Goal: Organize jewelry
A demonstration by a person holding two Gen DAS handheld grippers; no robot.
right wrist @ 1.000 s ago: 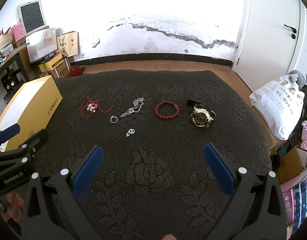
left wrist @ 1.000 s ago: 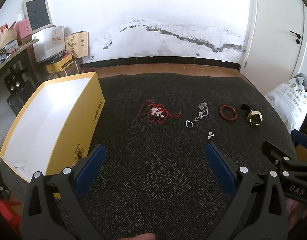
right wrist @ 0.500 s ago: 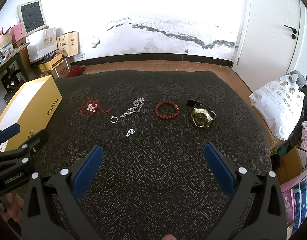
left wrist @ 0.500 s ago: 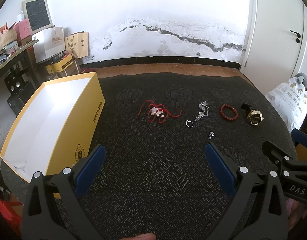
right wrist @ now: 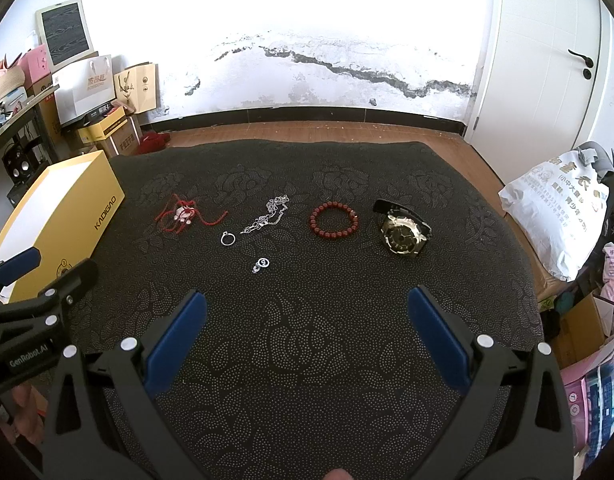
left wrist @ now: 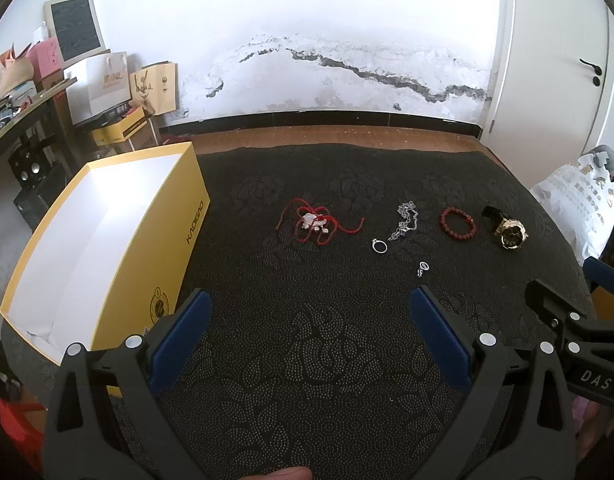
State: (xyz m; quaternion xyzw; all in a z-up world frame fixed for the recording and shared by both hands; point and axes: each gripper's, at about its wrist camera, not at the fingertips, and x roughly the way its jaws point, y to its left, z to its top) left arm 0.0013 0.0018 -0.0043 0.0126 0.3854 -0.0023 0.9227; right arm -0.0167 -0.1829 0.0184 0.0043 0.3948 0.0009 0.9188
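Nothing picked yet: my left claw [left wrist: 307, 336] and right claw [right wrist: 307, 332] hang wide and empty, so next I reach mid-frame for the watch [right wrist: 403, 236], then the yellow box [left wrist: 107, 248] at left.

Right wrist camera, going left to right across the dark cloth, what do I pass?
Yellow box → red cord → silver ring → silver chain → red bead bracelet → watch.
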